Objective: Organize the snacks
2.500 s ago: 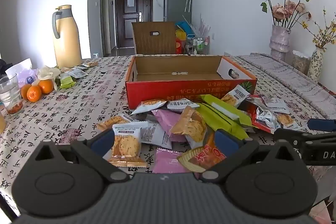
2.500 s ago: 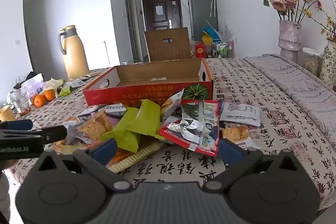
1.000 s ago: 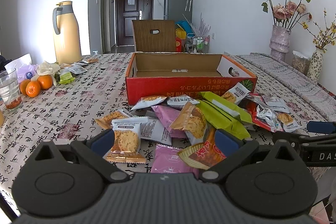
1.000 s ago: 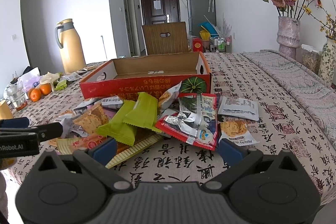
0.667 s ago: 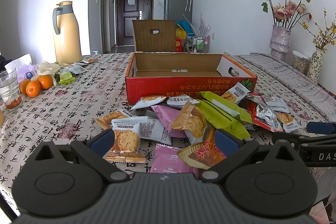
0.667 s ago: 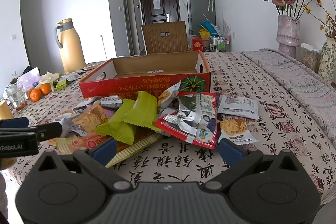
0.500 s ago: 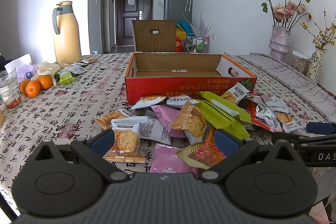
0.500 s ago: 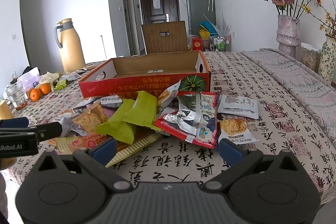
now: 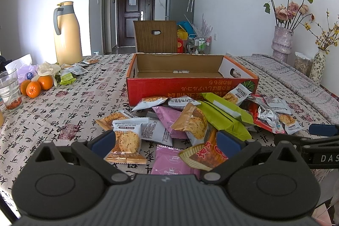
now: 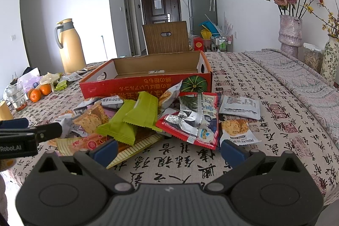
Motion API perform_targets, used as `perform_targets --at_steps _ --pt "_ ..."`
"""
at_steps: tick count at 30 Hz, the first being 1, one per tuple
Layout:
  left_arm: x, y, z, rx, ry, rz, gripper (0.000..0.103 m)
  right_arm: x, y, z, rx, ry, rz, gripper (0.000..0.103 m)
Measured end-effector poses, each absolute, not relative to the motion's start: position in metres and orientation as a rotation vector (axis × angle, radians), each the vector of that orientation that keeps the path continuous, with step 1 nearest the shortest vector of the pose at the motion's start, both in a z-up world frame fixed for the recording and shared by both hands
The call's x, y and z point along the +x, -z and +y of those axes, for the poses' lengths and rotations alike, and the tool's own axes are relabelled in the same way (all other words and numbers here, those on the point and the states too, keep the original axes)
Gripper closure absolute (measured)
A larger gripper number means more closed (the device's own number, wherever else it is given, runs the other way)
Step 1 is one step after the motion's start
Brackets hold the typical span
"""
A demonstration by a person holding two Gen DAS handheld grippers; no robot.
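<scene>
The snack packets lay in a loose heap on the patterned surface, directly ahead of both tongs and just in front of the red cardboard box, whose open top faced up with nothing visible inside. The left tongs stood wide apart and held nothing; between and just beyond their blue pads sat a biscuit packet against the left pad, a pink packet near the middle and a red-and-yellow packet against the right pad. The right tongs were likewise wide apart and empty, with bare cloth between the pads, a red foil packet just ahead and the green packets ahead and to the left. The relation that governed the next move was depth: the box lay straight beyond the heap from either side, with its long axis running across the view (parallel to the front edge of the heap). The left tongs appeared nearer to a graspable packet, since several already lay within their span, whereas the right tongs would need to advance first. The biscuit packet lay with its long axis pointing roughly away from the left tongs, so a closure across its width seemed the likeliest grip. Overlapping packets could be caught together.
</scene>
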State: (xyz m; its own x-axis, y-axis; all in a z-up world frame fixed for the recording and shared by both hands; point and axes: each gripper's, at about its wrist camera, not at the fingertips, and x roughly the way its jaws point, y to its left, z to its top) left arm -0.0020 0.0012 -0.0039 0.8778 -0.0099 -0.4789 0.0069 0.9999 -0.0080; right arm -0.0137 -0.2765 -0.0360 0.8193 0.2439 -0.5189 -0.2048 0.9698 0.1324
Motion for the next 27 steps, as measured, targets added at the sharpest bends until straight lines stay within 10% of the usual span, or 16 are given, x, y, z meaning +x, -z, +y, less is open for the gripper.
perform_targets --at_steps 27 --pt "0.013 0.005 -0.002 -0.016 0.001 0.505 0.0 0.006 0.045 -0.309 0.076 -0.146 0.573 0.001"
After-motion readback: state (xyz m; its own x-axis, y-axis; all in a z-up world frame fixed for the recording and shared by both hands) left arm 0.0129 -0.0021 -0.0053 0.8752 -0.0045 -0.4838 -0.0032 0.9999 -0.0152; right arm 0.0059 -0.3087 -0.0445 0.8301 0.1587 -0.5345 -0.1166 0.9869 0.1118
